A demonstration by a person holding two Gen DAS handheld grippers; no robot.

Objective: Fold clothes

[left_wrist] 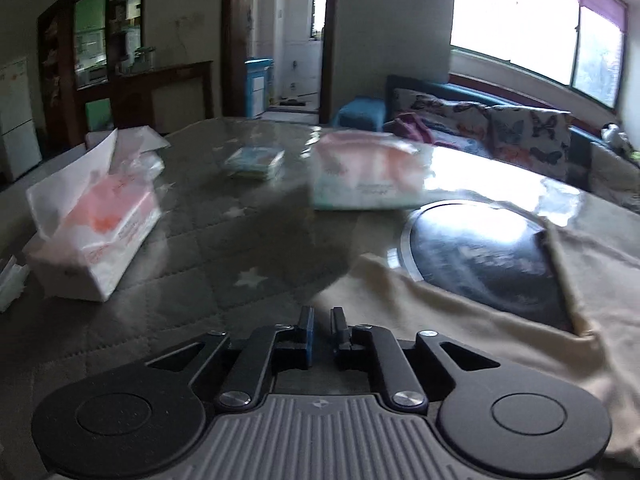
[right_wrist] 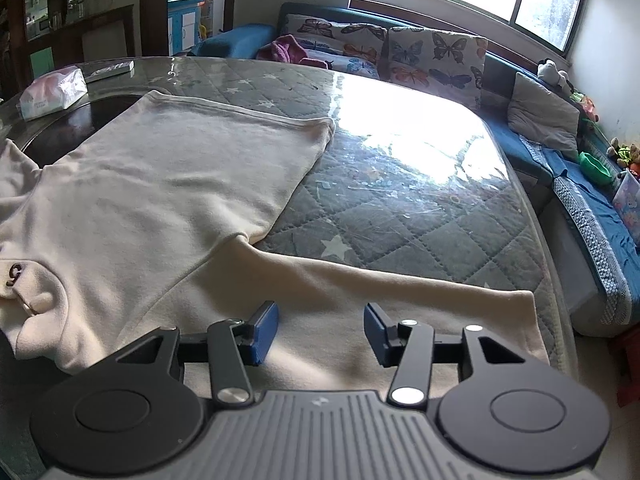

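A cream long-sleeved shirt [right_wrist: 172, 184] lies spread flat on the glass-topped table [right_wrist: 400, 184], collar at the left, hem toward the far side, one sleeve [right_wrist: 400, 292] stretched to the right. My right gripper [right_wrist: 322, 332] is open and empty, just above that sleeve near the front edge. In the left wrist view the shirt [left_wrist: 460, 312] lies at the right, over a round dark hob [left_wrist: 472, 248]. My left gripper [left_wrist: 322, 332] has its fingers nearly closed with a narrow gap, holding nothing that I can see, at the shirt's edge.
Two tissue packs stand on the table, one at the left [left_wrist: 92, 224] and one at the far middle [left_wrist: 364, 172], with a small flat box [left_wrist: 254, 162] between them. A sofa with butterfly cushions [right_wrist: 432, 56] runs along the far and right sides.
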